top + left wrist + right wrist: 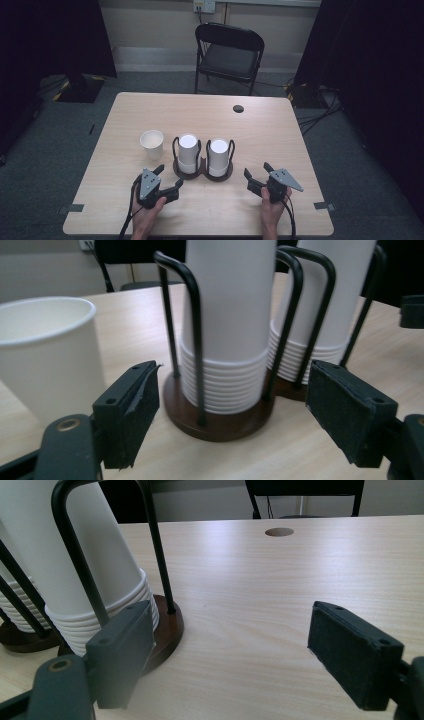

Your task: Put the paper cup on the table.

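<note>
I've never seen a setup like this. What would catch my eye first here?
Probably the two stacks of white paper cups, upside down in black wire holders at the table's middle, with a single cup standing upright to their left. Next, the person's two hand-held grippers at the near edge, left gripper and right gripper, both with jaws open and empty.

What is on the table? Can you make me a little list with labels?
table: light wood, with a small dark round hole near its far edge
loose cup: one white paper cup, upright, open end up, left of the holders
holders: two black wire cup holders on round brown bases, side by side
left stack: white cups, upside down
right stack: white cups, upside down
left gripper: open, holding nothing, near the left stack
right gripper: open, holding nothing
behind the table: black folding chair
</note>
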Motion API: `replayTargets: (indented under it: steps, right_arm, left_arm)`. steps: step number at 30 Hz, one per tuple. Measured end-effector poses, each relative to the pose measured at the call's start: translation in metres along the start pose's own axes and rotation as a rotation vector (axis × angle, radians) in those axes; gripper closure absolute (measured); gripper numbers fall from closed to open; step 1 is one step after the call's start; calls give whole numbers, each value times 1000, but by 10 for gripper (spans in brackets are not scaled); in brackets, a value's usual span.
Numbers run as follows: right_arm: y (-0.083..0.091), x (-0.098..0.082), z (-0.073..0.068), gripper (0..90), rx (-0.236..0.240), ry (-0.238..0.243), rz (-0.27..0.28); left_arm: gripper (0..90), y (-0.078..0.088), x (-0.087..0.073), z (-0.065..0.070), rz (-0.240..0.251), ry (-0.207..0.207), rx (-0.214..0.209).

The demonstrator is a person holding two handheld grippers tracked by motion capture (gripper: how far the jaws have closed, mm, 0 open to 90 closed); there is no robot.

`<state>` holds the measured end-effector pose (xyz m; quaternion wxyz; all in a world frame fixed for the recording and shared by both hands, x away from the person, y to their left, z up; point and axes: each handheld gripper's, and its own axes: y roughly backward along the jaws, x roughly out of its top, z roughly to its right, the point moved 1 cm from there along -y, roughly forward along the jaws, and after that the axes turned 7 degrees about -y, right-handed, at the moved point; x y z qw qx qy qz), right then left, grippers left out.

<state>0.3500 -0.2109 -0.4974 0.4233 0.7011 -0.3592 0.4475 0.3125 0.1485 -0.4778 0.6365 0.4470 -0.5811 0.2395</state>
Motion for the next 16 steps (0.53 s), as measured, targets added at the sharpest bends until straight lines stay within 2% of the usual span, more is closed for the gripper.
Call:
replayTargets:
  steps: [4,5,6,8,10,14,16]
  right_arm:
    - [0,0,1,179,6,-10,3]
    - [0,0,1,179,6,-9,2]
    - [0,0,1,179,8,-8,2]
    - [0,0,0,179,7,-7,0]
    - [0,0,0,179,6,-8,1]
    - [0,0,0,179,2,-7,0]
    - [0,0,0,179,1,-4,1]
  left_arm:
    - [213,1,-13,5,10,48,18]
    - [209,1,-16,5,6,53,35]
    - [207,2,-18,5,6,54,53]
    - [200,2,-21,5,-1,54,60]
    - [192,3,-22,6,14,51,79]
    - [185,2,-22,4,19,70,83]
    - [177,2,-22,4,32,61,80]
